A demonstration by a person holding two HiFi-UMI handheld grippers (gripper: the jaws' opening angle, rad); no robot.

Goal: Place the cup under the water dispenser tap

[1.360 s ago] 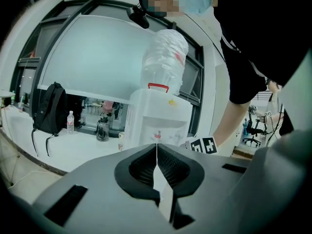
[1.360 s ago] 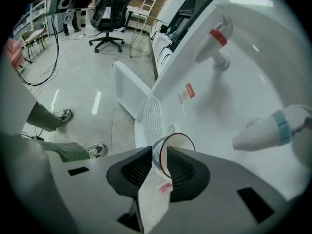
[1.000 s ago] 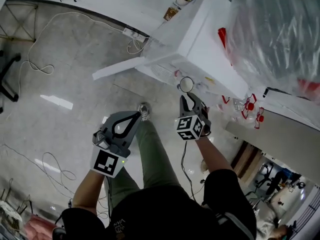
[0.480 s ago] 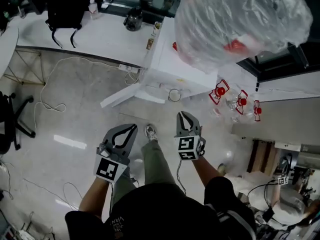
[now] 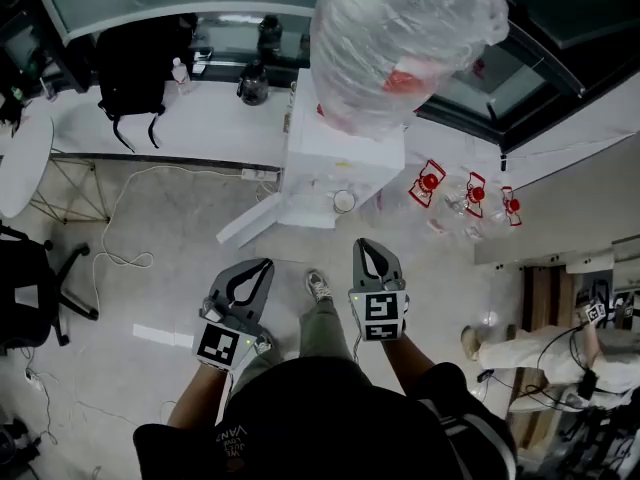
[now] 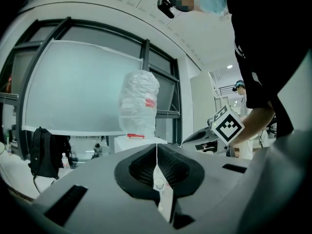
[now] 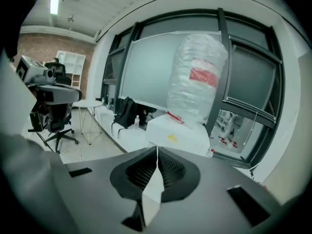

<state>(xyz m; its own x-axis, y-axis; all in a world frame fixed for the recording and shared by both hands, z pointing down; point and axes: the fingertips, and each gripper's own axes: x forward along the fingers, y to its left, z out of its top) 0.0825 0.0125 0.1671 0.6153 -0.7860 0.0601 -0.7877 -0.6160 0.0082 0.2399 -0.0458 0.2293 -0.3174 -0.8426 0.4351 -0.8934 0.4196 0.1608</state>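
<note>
A small white cup (image 5: pixel 344 201) stands on the front ledge of the white water dispenser (image 5: pixel 340 148), below the plastic-wrapped bottle (image 5: pixel 400 38). Both grippers hover over the floor well short of it. My left gripper (image 5: pixel 262 265) is shut and empty; in its own view the tips (image 6: pixel 157 145) meet, with the dispenser (image 6: pixel 139 141) straight ahead. My right gripper (image 5: pixel 363 243) has just been closing, is now shut with nothing between its jaws, and points at the dispenser (image 7: pixel 178 135); its tips (image 7: pixel 157 147) touch.
A long white counter (image 5: pixel 200 118) left of the dispenser carries a black backpack (image 5: pixel 135 63) and a dark kettle (image 5: pixel 252 86). A white board (image 5: pixel 250 223) lies by the dispenser's foot. Empty bottles with red handles (image 5: pixel 470 193) lie at right. An office chair (image 5: pixel 30 288), floor cables and another person (image 5: pixel 520 353) are around.
Both grippers have risen and drawn back from the dispenser. The right gripper, earlier close to the cup with jaws slightly apart, is now shut and far from it.
</note>
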